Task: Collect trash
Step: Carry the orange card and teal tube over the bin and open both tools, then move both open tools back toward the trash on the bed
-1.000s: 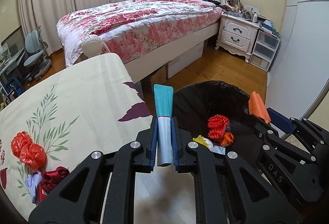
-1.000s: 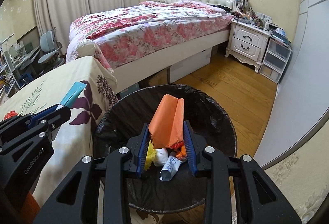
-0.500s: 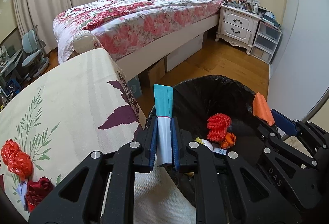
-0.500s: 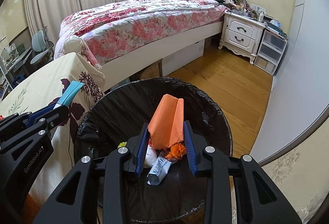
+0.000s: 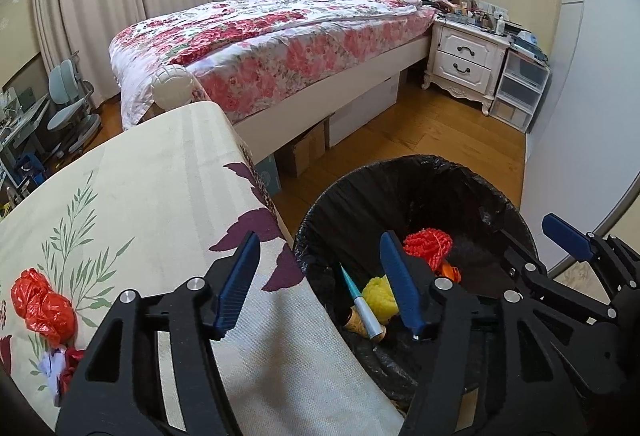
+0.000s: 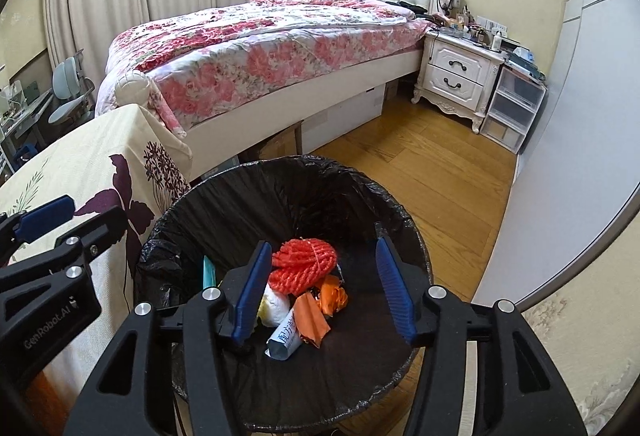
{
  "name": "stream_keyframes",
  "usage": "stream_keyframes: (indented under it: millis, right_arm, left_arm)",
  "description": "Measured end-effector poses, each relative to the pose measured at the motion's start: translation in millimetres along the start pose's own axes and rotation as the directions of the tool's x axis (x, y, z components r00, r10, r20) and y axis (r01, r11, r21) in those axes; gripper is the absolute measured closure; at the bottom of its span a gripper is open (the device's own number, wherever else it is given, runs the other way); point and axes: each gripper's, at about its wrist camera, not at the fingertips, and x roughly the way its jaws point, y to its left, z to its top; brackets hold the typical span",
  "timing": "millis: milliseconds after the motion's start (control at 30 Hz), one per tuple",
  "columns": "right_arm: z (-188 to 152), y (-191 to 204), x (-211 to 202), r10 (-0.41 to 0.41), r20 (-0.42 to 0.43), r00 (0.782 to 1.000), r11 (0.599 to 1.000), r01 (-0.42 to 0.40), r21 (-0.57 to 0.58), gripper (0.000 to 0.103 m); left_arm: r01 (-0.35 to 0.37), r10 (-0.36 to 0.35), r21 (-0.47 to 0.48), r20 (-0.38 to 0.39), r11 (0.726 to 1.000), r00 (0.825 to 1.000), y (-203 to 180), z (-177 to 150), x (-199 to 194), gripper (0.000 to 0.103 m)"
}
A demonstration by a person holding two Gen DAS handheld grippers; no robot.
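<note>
Black-lined bin: the round bin with a black plastic liner (image 6: 288, 196) stands on the wooden floor, just right of the table.
Left gripper (image 5: 320, 284): jaws opening, nothing between them; it hangs over the table edge and the bin's left rim.
Right gripper (image 6: 324, 292): jaws opening and empty, above the bin's middle.
Bin contents: a teal and white tube (image 5: 362, 300), an orange folded paper scrap (image 6: 312, 318), a red coil of cord (image 6: 304, 264) and a yellow crumpled wad (image 5: 378, 294) lie inside.
Trash left: a red crumpled plastic bag (image 5: 42, 306) lies on the cream floral cloth of the table (image 5: 160, 196), far left, with dark red and pale scraps just near it.
Handling: the bag looks light, soft and slippery; it will likely crush, so pinching a bunched fold at its middle seems safest.
Risk: thin film may slide out of a shallow pinch.
</note>
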Motion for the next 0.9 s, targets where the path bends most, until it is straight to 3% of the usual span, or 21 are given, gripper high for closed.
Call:
stream_keyframes:
  millis: [67, 233, 567, 900]
  right_arm:
    - [0.1, 0.7, -2.6, -0.008, 0.004, 1.0, 1.0, 0.008, -0.003, 0.041]
    - [-0.4, 4.0, -11.7, -0.004, 0.01, 1.0, 1.0, 0.004, 0.001, 0.033]
    - [-7.1, 29.5, -38.7, 0.066, 0.02, 0.998, 0.998, -0.066, -0.009, 0.033]
    - [-14.8, 89.8, -67.6, 0.196, 0.031, 0.98, 0.977, -0.192, -0.087, 0.033]
  left_arm:
    - [-0.023, 0.023, -0.007, 0.01, 1.0, 1.0, 3.6, 0.4, -6.3, 0.029]
    - [-0.071, 0.071, -0.02, 0.023, 0.997, 0.997, 16.0, -1.4, -22.8, 0.023]
    - [-0.116, 0.118, -0.102, 0.022, 0.988, 0.993, 65.6, -20.5, -62.4, 0.02]
    - [-0.197, 0.201, -0.196, 0.002, 0.961, 0.98, 134.3, -60.2, -102.0, 0.02]
